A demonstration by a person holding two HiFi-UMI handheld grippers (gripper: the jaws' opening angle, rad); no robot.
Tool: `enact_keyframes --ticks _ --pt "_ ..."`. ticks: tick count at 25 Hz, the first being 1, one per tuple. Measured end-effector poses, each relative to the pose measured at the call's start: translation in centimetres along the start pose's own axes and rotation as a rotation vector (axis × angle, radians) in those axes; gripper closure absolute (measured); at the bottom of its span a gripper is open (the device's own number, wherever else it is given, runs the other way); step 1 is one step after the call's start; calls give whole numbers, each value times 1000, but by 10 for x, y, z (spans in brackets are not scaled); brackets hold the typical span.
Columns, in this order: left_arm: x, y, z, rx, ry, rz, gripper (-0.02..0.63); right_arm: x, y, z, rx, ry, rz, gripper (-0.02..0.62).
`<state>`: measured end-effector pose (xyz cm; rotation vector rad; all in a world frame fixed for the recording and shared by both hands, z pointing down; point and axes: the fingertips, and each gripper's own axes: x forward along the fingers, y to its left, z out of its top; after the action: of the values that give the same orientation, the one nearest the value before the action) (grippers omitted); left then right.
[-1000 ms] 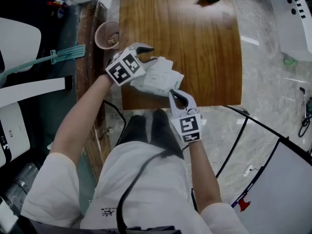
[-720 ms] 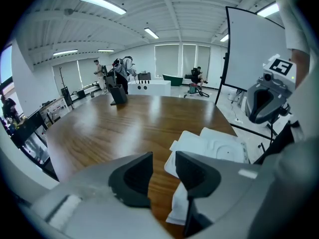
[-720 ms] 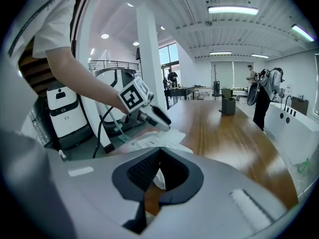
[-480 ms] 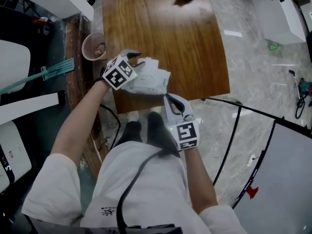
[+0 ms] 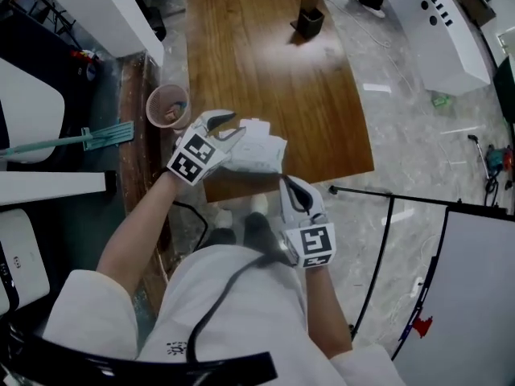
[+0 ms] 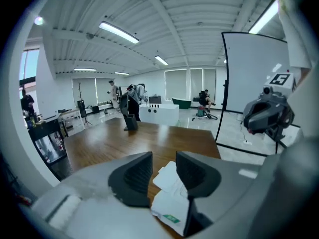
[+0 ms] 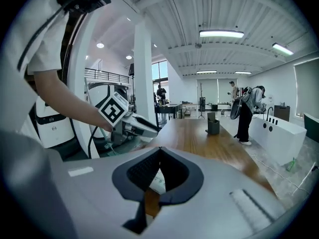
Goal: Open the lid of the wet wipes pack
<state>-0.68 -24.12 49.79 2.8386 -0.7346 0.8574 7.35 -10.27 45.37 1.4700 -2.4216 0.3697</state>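
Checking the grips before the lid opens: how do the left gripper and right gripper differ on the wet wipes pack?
The left gripper has its jaws well apart across the body of the wet wipes pack; the right gripper has its tips together on a thin white edge. In the head view the left gripper reaches in from the pack's left, the right gripper from its near side. Both hold the same pack.

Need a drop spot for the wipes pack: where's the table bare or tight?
Bare: the brown wooden tabletop from the white wet wipes pack to the black box at the far end. Crowded: near edge, where left gripper and right gripper hold the pack.
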Motion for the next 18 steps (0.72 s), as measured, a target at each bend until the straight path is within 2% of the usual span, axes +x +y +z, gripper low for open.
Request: enact_keyframes --ticks 5,8,11,18 --pt "-54 -20 27 -68 -117 18 485 -17 13 31 7 -81 -18 587" --pt "-85 -35 49 -84 -198 17 560 -29 17 57 27 -150 -32 588" --pt "-112 -48 71 -83 -272 22 600 -39 21 81 44 -209 -41 588" --pt "-155 -65 76 -139 -365 58 601 -52 29 103 41 -253 -60 588"
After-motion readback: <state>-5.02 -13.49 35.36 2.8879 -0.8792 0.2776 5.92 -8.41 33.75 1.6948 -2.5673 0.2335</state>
